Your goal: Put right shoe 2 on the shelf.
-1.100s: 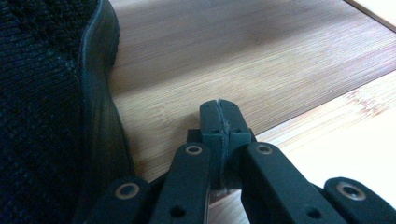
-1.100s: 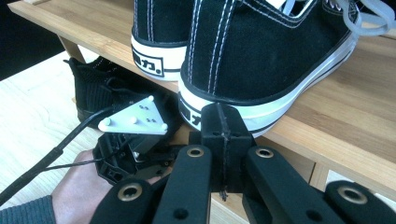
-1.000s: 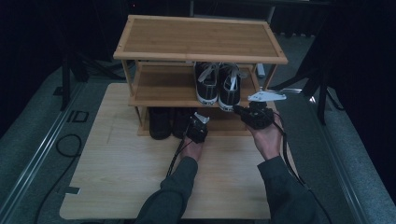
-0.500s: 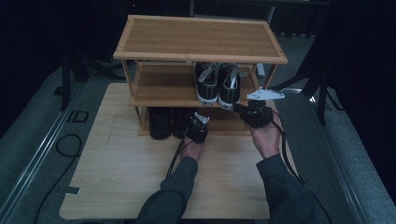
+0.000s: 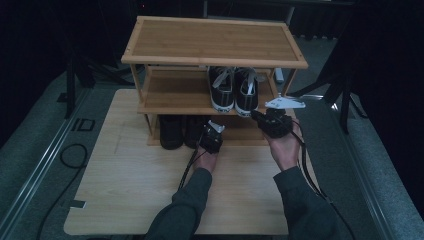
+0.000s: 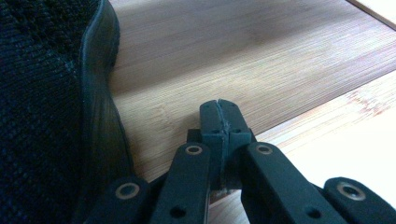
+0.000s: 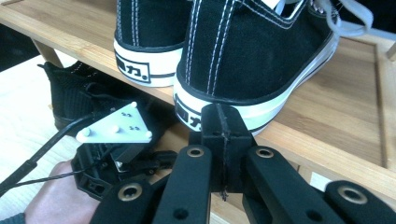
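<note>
While my left tongs (image 6: 219, 108) rest pressed together beside the black knit shoe (image 6: 51, 116) on the bottom shelf, my right tongs (image 7: 222, 116), also pressed together, face the right sneaker's (image 7: 261, 51) heel on the middle shelf (image 7: 345, 116).

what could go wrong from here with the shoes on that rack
Right gripper is shut, its tip against the heel of the right sneaker; pushing could shove it deeper rather than grip it. Left gripper is shut beside the black shoe on the bottom shelf; it may nudge it without opening.
</note>
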Action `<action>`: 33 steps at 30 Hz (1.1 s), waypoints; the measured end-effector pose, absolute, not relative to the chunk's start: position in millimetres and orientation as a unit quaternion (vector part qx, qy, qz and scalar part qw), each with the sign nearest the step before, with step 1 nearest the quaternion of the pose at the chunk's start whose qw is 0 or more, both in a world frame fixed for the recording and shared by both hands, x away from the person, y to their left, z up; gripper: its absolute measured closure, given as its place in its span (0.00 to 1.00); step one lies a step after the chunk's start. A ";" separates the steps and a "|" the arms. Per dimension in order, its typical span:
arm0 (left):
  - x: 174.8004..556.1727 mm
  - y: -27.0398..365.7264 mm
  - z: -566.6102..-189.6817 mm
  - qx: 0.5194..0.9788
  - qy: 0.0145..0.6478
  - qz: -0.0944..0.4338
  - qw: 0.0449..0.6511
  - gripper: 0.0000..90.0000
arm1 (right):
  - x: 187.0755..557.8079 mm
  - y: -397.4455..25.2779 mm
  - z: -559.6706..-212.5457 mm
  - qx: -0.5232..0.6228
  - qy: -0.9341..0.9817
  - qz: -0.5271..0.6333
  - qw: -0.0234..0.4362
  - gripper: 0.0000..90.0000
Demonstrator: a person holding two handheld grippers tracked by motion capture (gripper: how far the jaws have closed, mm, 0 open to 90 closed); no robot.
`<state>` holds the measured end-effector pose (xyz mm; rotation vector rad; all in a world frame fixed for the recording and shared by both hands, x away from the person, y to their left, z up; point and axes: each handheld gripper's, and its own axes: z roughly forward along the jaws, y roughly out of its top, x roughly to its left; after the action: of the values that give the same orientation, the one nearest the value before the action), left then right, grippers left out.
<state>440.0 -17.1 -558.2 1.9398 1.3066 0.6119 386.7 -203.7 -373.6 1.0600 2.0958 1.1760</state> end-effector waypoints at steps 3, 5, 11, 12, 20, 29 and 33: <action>440.0 -17.0 -558.2 0.750 0.506 0.236 0.354 1.00 | 387.5 -202.7 -374.6 0.388 0.774 0.435 0.250 1.00; 440.0 -17.1 -558.2 0.750 0.505 0.237 0.354 1.00 | 388.0 -202.9 -374.4 0.387 0.773 0.436 0.249 1.00; 440.0 -17.0 -558.1 0.750 0.506 0.236 0.354 1.00 | 388.3 -206.3 -372.3 0.391 0.767 0.436 0.263 1.00; 440.0 -16.9 -558.1 0.750 0.506 0.236 0.354 1.00 | 387.9 -206.5 -372.6 0.392 0.766 0.430 0.274 1.00; 439.9 -17.3 -558.1 0.751 0.505 0.238 0.353 1.00 | 388.8 -207.5 -377.4 0.397 0.762 0.430 0.277 1.00; 439.8 -16.5 -557.7 0.753 0.503 0.236 0.351 1.00 | 391.7 -207.5 -375.0 0.397 0.760 0.434 0.276 1.00; 440.1 -17.0 -558.0 0.751 0.505 0.236 0.354 1.00 | 392.4 -205.5 -377.3 0.394 0.762 0.428 0.284 1.00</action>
<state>440.1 -17.0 -558.0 1.9409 1.3067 0.6115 392.4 -205.5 -377.3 1.0545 2.0405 1.1445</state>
